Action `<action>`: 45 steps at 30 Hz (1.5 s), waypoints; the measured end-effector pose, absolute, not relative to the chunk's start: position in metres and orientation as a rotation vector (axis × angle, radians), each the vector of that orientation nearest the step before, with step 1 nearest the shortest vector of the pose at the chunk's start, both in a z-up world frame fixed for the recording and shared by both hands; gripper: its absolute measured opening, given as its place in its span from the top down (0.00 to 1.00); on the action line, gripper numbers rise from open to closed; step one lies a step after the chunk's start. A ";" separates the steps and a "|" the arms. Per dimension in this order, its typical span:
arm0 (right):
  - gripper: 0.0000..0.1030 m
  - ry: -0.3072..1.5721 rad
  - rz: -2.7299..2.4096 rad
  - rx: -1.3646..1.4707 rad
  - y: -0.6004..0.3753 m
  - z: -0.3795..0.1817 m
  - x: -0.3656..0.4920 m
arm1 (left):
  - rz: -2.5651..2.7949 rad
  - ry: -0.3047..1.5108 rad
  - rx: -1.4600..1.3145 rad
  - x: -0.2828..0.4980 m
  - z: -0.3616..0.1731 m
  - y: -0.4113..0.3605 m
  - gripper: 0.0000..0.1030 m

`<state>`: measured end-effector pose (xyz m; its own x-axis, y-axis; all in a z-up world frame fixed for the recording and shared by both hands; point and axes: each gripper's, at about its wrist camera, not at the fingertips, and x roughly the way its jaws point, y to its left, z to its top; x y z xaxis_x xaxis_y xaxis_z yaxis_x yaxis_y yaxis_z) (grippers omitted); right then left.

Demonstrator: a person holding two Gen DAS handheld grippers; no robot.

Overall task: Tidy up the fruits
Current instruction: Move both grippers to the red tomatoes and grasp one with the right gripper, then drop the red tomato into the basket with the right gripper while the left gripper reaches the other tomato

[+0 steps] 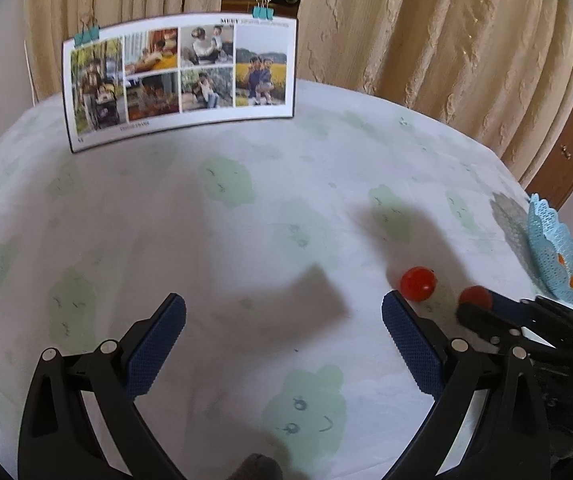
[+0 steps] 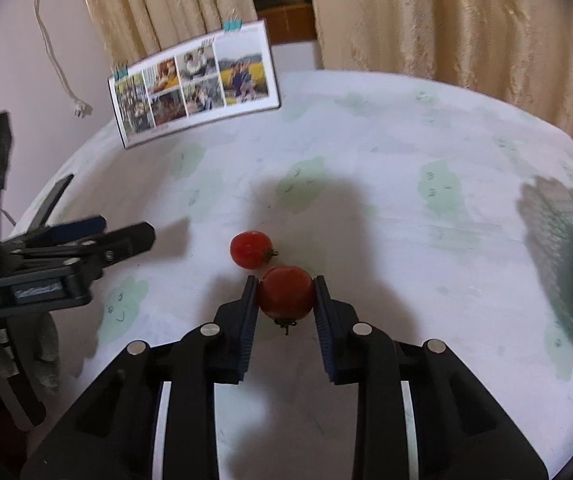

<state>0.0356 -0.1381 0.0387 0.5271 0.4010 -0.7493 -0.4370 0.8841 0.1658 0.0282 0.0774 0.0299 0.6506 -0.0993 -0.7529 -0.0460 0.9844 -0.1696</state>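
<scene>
The left gripper (image 1: 284,340) hangs over the worktop (image 1: 246,208) with jaws wide apart and nothing between them. Just right of it lies a loose tomato (image 1: 418,283). The right gripper (image 2: 286,312) has its jaws clamped on the second tomato (image 2: 286,293), so pickup looks done. Next: lift and carry it right to the blue basket (image 1: 554,260).

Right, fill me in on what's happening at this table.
A person is sorting small tomatoes with a handheld gripper in each hand. The right gripper has its fingers shut on one red tomato, down by the tablecloth. A second tomato lies loose just beyond it. The left gripper is open and holds nothing. A light blue lace basket at the table's right edge already holds some orange fruit.
</scene>
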 end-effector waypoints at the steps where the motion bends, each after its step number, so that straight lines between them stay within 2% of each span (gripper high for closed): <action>1: 0.73 0.867 0.483 -0.037 -0.145 0.042 0.032 | -0.040 0.865 -0.179 0.028 0.030 0.075 0.05; 8: 0.73 0.787 0.389 0.055 -0.192 0.064 0.024 | -0.126 0.863 -0.072 0.035 0.036 0.030 0.07; 10: 0.73 0.766 0.362 0.077 -0.205 0.069 0.023 | -0.149 0.882 -0.044 0.041 0.034 0.015 0.15; 17: 0.73 0.712 0.286 0.142 -0.246 0.082 0.018 | -0.191 0.933 -0.019 0.059 0.023 -0.012 0.27; 22: 0.73 0.686 0.238 0.179 -0.270 0.087 0.016 | -0.191 0.961 -0.021 0.071 0.016 -0.019 0.43; 23: 0.73 0.681 0.229 0.186 -0.273 0.088 0.016 | -0.186 0.958 -0.014 0.074 0.016 -0.021 0.43; 25: 0.73 0.669 0.201 0.199 -0.283 0.090 0.016 | -0.181 0.952 -0.005 0.077 0.016 -0.023 0.52; 31: 0.73 0.634 0.122 0.236 -0.314 0.095 0.013 | -0.152 0.940 0.008 0.077 0.016 -0.021 0.71; 39: 0.73 0.582 -0.007 0.298 -0.362 0.101 0.007 | -0.161 0.923 -0.022 0.068 0.024 -0.013 0.77; 45: 0.72 0.562 -0.094 0.324 -0.394 0.101 0.008 | -0.157 0.890 -0.046 0.057 0.038 -0.005 0.77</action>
